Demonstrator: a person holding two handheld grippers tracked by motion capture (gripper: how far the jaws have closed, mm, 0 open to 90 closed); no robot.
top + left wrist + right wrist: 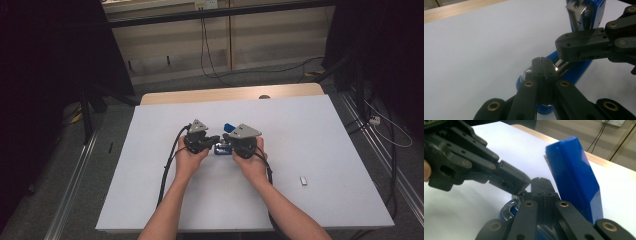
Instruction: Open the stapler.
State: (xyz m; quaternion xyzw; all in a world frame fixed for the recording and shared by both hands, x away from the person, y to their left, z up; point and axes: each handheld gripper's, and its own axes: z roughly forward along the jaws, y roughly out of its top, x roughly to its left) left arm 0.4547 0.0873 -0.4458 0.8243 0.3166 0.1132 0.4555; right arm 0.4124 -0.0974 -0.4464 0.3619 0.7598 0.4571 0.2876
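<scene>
- Left hand [187, 159] is coming in from the bottom edge in the high view, gripping the left gripper [214, 139] near table centre; its cable [167, 167] is trailing back along the forearm.
- Left gripper's jaws are sitting fully together, tips touching; in the left gripper view [541, 65] they're pressing down at the metal channel of the stapler's base. Can't tell if anything is pinched between the tips.
- Blue stapler [226, 136] is lying on the white table [325, 140] between the two grippers, swung open: base flat on the surface [576, 72], blue top arm [574, 177] standing up tilted, metal magazine showing on its underside [577, 10].
- Right gripper [227, 140] is facing the left one, tips almost meeting over the stapler base. Jaws closed tight too [541, 185], sitting just beside the raised arm, over the base; no clear grip on anything.
- Right hand [252, 162] is holding that gripper, forearm running to the bottom edge.
- Small silver-white object [303, 180] is lying on the table well right of the hands, apart from everything; too small to identify.
</scene>
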